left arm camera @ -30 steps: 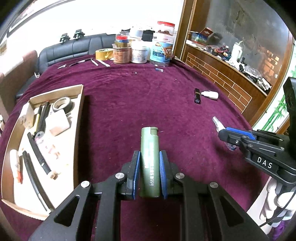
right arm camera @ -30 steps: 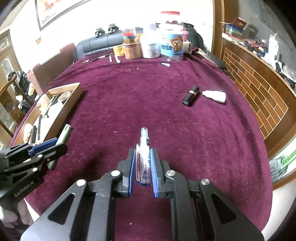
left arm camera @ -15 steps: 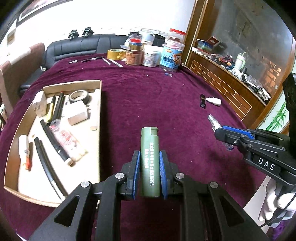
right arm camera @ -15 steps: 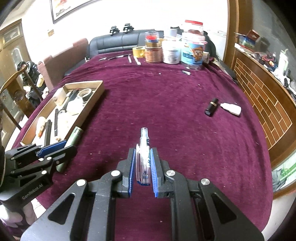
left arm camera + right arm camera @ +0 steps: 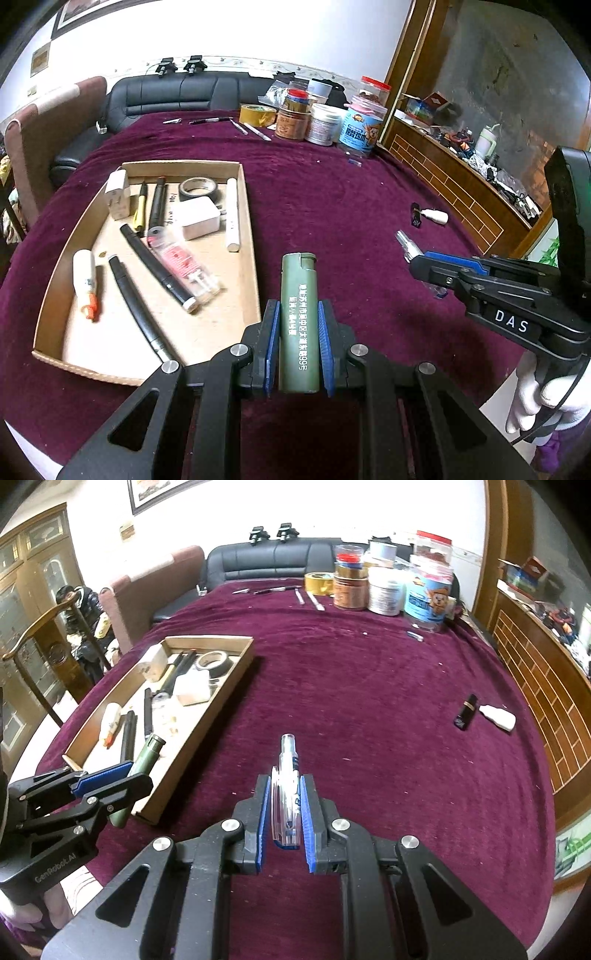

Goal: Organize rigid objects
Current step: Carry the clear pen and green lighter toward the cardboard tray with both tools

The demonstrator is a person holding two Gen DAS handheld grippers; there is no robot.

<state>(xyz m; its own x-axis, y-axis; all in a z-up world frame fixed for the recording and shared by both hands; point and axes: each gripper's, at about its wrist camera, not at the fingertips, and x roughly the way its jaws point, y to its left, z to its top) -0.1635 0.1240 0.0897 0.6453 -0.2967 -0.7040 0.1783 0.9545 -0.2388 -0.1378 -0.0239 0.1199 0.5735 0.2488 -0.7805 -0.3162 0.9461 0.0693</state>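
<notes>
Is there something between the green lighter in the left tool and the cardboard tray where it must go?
Nothing visible blocks it. The green lighter is held beside the cardboard tray, near its low right wall, and bare space remains in the tray's near end.

we are looking at two black grippers with blue pads and silver screws. the right gripper (image 5: 424, 263) is showing white "das" lettering, and a white glove (image 5: 546, 398) is wrapping its handle. the left gripper (image 5: 110, 782) is showing grey "genrobot.ai" lettering.
</notes>
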